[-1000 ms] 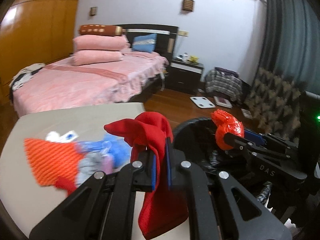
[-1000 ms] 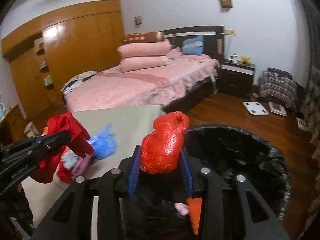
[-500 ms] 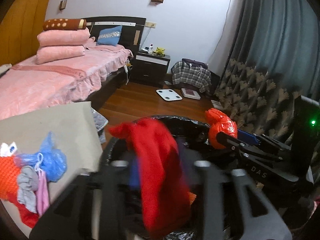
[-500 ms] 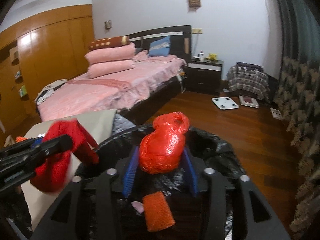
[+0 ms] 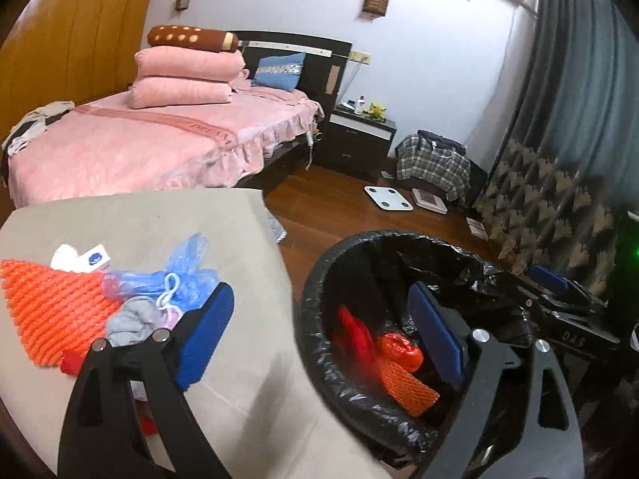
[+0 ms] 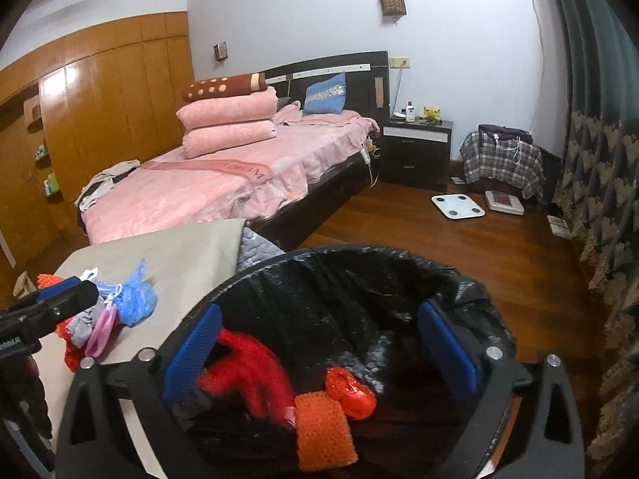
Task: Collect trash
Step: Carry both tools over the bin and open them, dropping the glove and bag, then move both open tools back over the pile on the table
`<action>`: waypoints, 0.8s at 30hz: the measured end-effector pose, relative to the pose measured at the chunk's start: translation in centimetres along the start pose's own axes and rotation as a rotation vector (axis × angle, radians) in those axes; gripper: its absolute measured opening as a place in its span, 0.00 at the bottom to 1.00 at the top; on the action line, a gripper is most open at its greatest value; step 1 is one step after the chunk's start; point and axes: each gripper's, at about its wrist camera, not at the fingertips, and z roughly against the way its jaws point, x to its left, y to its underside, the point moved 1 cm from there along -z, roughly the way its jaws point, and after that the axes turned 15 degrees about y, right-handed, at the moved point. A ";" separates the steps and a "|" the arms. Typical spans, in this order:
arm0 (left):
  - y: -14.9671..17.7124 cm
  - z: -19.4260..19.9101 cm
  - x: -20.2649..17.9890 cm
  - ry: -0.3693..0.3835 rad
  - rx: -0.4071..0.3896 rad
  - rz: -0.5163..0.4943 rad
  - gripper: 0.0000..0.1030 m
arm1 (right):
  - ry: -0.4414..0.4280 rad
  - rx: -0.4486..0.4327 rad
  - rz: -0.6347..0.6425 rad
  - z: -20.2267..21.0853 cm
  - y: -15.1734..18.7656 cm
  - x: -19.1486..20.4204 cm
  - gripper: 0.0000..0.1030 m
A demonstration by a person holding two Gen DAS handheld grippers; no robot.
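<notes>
A bin with a black liner (image 5: 315, 279) (image 6: 359, 253) stands beside the beige table (image 5: 139, 215) (image 6: 179, 251). In it lie a red cloth (image 5: 355, 339) (image 6: 247, 371), a crumpled red plastic bag (image 5: 399, 351) (image 6: 351, 391) and an orange mesh piece (image 5: 403, 383) (image 6: 323, 427). My left gripper (image 5: 321, 335) straddles the bin's rim, jaws opening with nothing between them. My right gripper (image 6: 319, 353) hangs over the bin, jaws opening and nothing held. On the table remain an orange mesh (image 5: 44, 307), a blue plastic bag (image 5: 187, 271) (image 6: 137, 299), a grey cloth (image 5: 131, 319) and a white packet (image 5: 86, 259).
A pink bed (image 6: 207, 187) stands behind the table, with a dark nightstand (image 6: 417, 151) beside it. A white scale (image 6: 457, 205) and a plaid bag (image 6: 499, 159) sit on the wooden floor. Patterned curtains (image 6: 599, 199) hang at the right.
Both grippers opened. The red cloth left my left gripper and the red plastic bag left my right gripper; both now lie in the bin.
</notes>
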 end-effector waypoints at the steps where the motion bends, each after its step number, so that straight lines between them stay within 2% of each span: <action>1: -0.1 0.1 0.1 -0.005 -0.001 -0.003 0.84 | -0.003 -0.001 -0.002 0.1 0.0 0.1 0.94; 7: 0.5 2.7 1.5 -0.087 -0.024 -0.011 0.84 | -0.030 -0.013 0.022 0.5 -0.2 1.4 0.94; 11: 1.4 5.5 4.0 -0.183 -0.039 0.001 0.84 | -0.074 -0.011 0.036 0.6 -0.3 3.5 0.94; 15: 2.8 8.0 6.8 -0.302 -0.026 -0.015 0.84 | -0.141 -0.020 0.071 1.2 -0.3 6.8 0.94; 20: 4.3 10.6 10.4 -0.372 -0.031 0.069 0.84 | -0.235 -0.026 0.142 1.7 0.1 11.9 0.94; 24: 5.1 11.9 12.0 -0.408 -0.033 0.094 0.84 | -0.293 -0.018 0.192 1.9 1.1 16.0 0.94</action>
